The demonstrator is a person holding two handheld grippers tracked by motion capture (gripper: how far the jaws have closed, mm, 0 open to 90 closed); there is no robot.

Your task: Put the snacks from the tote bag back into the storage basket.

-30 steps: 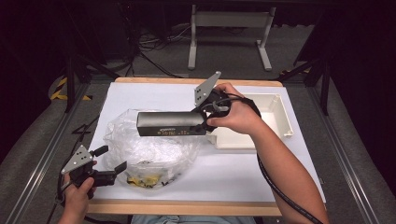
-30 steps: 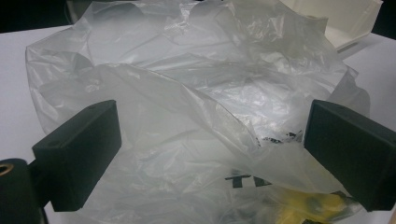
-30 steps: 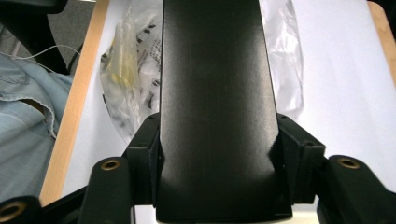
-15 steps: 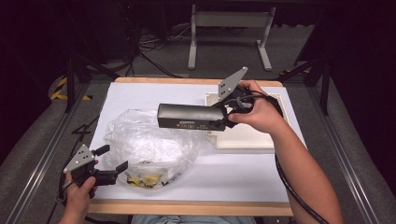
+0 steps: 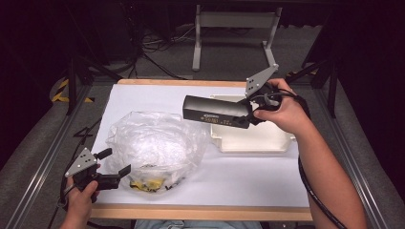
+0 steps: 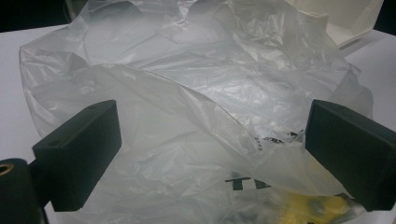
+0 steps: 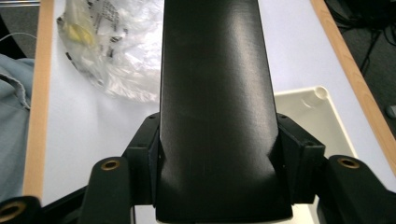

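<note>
Moved: right tongs (image 5: 241,114) carry box (image 5: 217,112) from over bag (image 5: 153,143) to above tray (image 5: 253,140).
Right tongs: clenched on box.
Left tongs (image 5: 114,167): released beside bag.
Meaning: box likely goes into tray.

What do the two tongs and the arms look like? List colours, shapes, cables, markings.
Left tongs: black, two blocky square-ended jaws, grey three-cornered plate with dark holes on top. Right tongs: same black build and grey plate, brass-coloured screw holes, black cable trailing along the bare forearm. No sleeves visible.
</note>
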